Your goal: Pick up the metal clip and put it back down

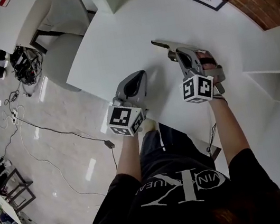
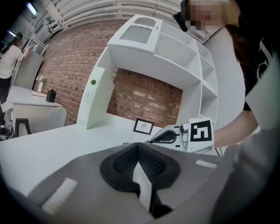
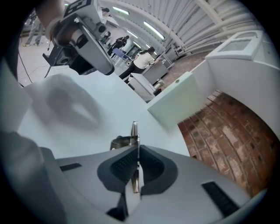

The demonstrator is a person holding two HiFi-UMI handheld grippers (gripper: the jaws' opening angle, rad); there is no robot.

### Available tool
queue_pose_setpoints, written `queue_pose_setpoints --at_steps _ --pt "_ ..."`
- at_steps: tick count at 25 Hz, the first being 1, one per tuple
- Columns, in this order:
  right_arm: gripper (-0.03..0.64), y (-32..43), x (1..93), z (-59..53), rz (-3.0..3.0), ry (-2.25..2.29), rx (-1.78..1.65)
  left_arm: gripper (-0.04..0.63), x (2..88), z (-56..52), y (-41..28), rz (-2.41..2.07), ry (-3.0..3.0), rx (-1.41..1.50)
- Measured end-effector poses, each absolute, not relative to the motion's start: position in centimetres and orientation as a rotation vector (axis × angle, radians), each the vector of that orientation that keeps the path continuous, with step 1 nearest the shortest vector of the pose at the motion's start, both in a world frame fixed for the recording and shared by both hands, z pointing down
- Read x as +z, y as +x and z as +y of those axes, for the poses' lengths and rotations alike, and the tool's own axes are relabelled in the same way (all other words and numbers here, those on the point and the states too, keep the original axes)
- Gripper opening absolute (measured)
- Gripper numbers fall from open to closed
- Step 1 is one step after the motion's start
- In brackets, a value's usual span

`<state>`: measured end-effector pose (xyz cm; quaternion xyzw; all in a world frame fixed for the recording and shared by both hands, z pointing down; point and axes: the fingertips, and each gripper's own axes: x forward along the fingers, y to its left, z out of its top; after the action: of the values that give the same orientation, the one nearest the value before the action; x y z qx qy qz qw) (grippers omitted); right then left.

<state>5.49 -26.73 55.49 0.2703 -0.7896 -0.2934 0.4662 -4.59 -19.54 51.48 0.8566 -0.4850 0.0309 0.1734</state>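
While the left gripper (image 2: 139, 148) sits closed and empty, the right gripper (image 3: 137, 152) clamps the metal clip (image 3: 134, 130).

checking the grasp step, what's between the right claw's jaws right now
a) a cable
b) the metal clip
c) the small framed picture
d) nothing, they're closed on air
b: in the right gripper view, the right claw has its jaws closed on the metal clip, and the clip's tip sticks out past them above the white table.
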Motion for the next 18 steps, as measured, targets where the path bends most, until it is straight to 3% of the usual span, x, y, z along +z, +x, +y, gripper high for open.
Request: queue_pose_setpoints --at_steps 18 --pt "0.017 7.1 51.0 -25.1 -2.013 0.859 -0.601 0.006 49.8 -18.3 -4.7 -1.365 2.459 0.069"
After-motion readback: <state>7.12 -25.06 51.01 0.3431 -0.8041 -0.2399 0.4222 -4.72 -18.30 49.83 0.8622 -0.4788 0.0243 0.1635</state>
